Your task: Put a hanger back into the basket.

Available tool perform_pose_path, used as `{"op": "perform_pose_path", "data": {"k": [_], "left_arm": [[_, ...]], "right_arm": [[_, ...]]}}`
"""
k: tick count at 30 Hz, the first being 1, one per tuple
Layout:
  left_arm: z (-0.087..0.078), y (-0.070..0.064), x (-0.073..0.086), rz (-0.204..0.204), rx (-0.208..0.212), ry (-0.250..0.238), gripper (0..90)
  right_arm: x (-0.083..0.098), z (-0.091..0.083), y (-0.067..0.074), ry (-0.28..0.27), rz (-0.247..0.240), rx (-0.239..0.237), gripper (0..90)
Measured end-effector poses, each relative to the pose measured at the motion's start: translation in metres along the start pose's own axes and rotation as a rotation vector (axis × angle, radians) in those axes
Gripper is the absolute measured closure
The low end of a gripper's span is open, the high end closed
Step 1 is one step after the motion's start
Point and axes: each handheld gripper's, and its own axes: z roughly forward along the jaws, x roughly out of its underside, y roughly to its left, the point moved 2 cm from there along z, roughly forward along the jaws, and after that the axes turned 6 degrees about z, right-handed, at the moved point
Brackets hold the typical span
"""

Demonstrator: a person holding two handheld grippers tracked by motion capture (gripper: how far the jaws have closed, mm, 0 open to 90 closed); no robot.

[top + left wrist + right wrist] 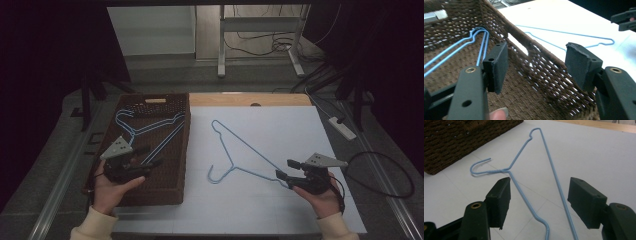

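**Hangers into the basket: two in, one left on the bench**

We read the job as moving blue wire hangers into the brown woven basket (172,150), left of centre in the high view. As far as we can tell, two hangers in the basket (150,127) already lie stacked on its floor, so that part looks done. The hanger on the bench (240,150) lies flat on the white sheet, centre frame, hook toward the bottom, well apart from the basket wall, so it's the one left.

Left gripper (145,162) sits over the basket's lower half w/ fingers (496,66) wide and nothing between them; in the left gripper view the hangers lie beyond, upper left. No earlier pic, so we judge state only: empty.

Right gripper (287,170) is at the lower-right corner of the lone hanger, fingers (499,200) wide. In the right gripper view both wires run up between the jaws, but the pads aren't pressing, so no grip yet. Remaining, by our guess: close, lift, carry over, drop in.

Hard to make out: exact hanger count in the basket (wires overlap); hanger's corner is cut off at the bottom edge of the right gripper view; room around the bench is dark.
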Motion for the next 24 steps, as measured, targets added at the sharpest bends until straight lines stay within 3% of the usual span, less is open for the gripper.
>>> {"op": "perform_pose_path", "data": {"k": [6,10,16,24], "left_arm": [[0.000,-0.007,0.009,-0.015,0.015,-0.025,36.0],[0.001,-0.011,0.011,-0.002,0.017,-0.017,36.0],[0.006,-0.016,0.014,0.006,0.032,-0.010,35.8],[0.003,-0.019,0.013,0.012,0.038,-0.021,35.6]], "right_arm": [[0.001,0.003,-0.001,0.041,-0.008,-0.003,34.1],[0.001,0.006,-0.003,0.068,-0.015,-0.011,33.2],[-0.001,0.008,-0.004,0.102,-0.042,0.007,32.1],[-0.009,0.007,-0.013,0.123,-0.035,0.034,32.0]]}}
